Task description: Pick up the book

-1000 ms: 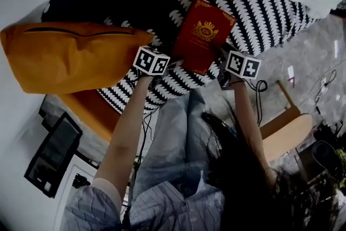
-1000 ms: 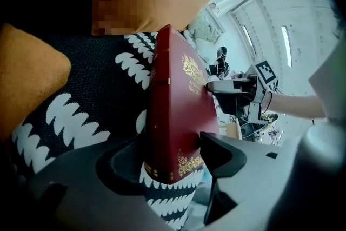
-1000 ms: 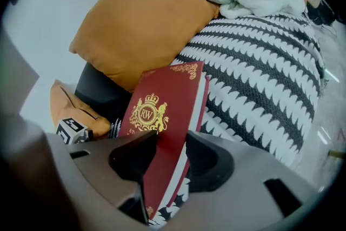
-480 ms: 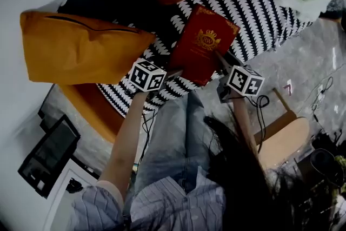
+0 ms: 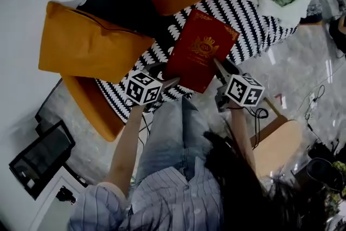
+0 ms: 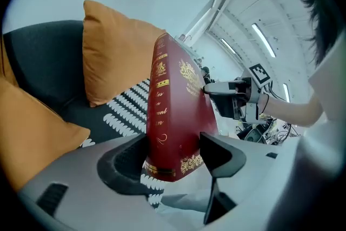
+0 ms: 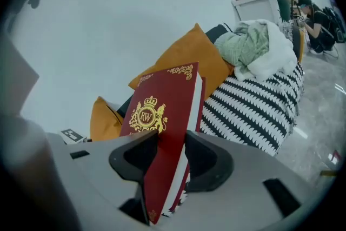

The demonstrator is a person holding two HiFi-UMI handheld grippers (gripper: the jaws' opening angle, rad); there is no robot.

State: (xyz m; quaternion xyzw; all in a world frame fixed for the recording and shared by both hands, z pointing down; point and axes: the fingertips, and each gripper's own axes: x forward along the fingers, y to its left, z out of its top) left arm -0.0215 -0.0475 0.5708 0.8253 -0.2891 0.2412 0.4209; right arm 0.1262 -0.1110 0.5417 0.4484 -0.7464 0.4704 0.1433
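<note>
In the head view, the book [image 5: 200,51] is held over the striped blanket [image 5: 259,13] between the left gripper [image 5: 168,81] and the right gripper [image 5: 220,66]. In the left gripper view, its spine corner is clamped between the jaws. In the right gripper view, its opposite edge is pinched likewise, so the pick-up is judged essentially done.

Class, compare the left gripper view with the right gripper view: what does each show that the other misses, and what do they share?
Left only: spine of the red book, marker cube on the right tongs. Right only: green bundle, page edges. Shared: the book clamped, orange cushions, striped throw.
</note>
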